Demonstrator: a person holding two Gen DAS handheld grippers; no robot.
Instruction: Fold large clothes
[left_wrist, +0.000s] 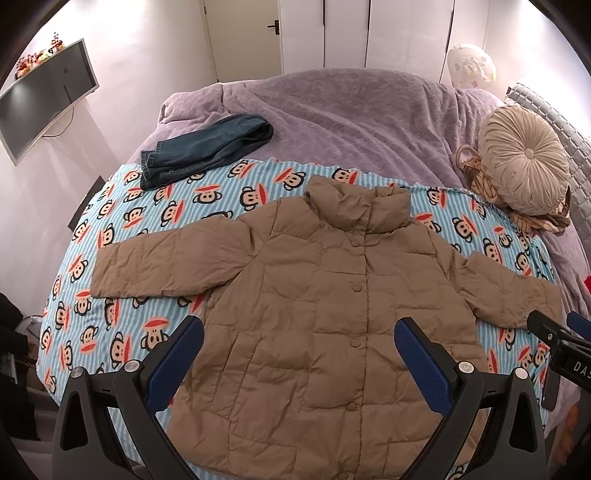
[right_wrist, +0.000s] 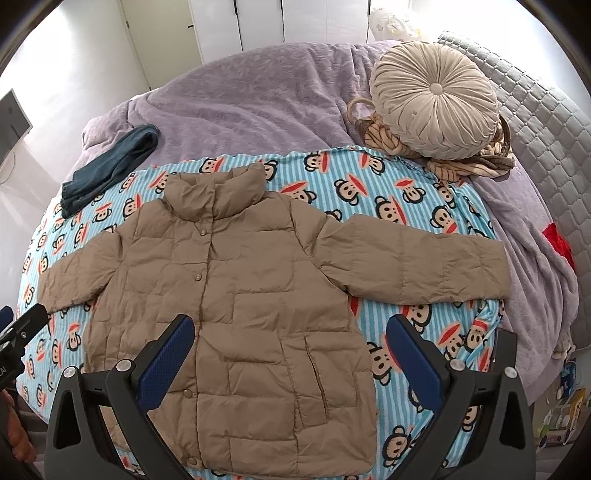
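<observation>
jacket (left_wrist: 314, 314) on blanket (left_wrist: 110, 295), jeans (left_wrist: 207, 147) behind

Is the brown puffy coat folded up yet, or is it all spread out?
Spread out. The coat lies flat on the monkey blanket, both sleeves out sideways.

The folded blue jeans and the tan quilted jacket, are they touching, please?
Apart: the left wrist view shows patterned sheet between the jeans and jacket.

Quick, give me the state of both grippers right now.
Left gripper: jaws open, holding nothing, above the tan puffer jacket.
Right gripper: jaws open, holding nothing, above the same jacket.
</observation>
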